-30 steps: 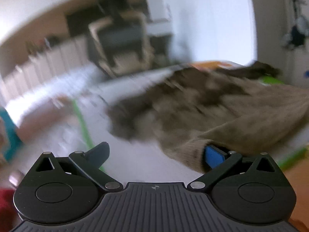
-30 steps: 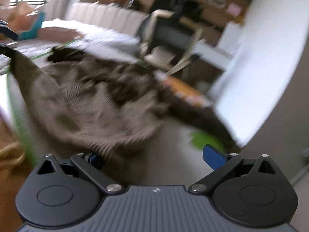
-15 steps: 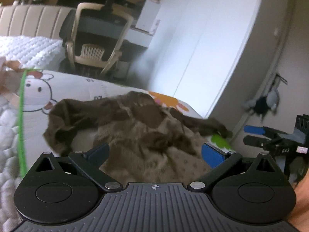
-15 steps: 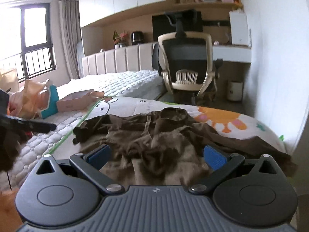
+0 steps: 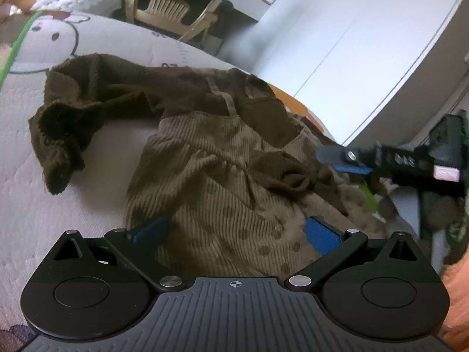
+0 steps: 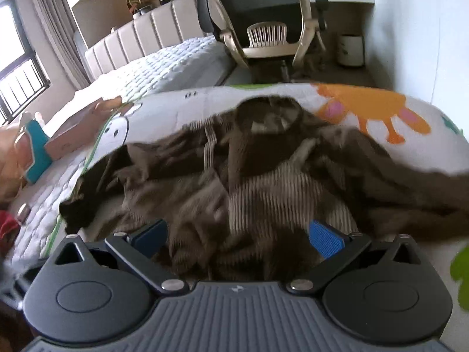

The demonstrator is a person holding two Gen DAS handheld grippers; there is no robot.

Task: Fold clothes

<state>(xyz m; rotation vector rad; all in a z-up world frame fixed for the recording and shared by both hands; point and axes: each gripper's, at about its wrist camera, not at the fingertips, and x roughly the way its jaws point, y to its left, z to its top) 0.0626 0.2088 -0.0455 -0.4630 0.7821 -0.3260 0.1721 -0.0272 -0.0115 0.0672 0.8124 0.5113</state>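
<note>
Both grippers had dropped closer to the one brown corduroy garment (image 5: 222, 176) since half a second earlier, so it filled the centre of each view, crumpled on the cartoon-print mattress (image 5: 88, 44). Left gripper (image 5: 234, 231) had its jaws spread wide over the spotted tan skirt, gripping nothing, and the right gripper (image 6: 238, 236) was likewise wide apart above the cloth. One office chair (image 6: 263, 14) stood at upper centre of the right view.

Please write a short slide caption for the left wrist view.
Open left gripper hovers over a crumpled brown dress on the printed bed cover; right gripper reaches in.
</note>
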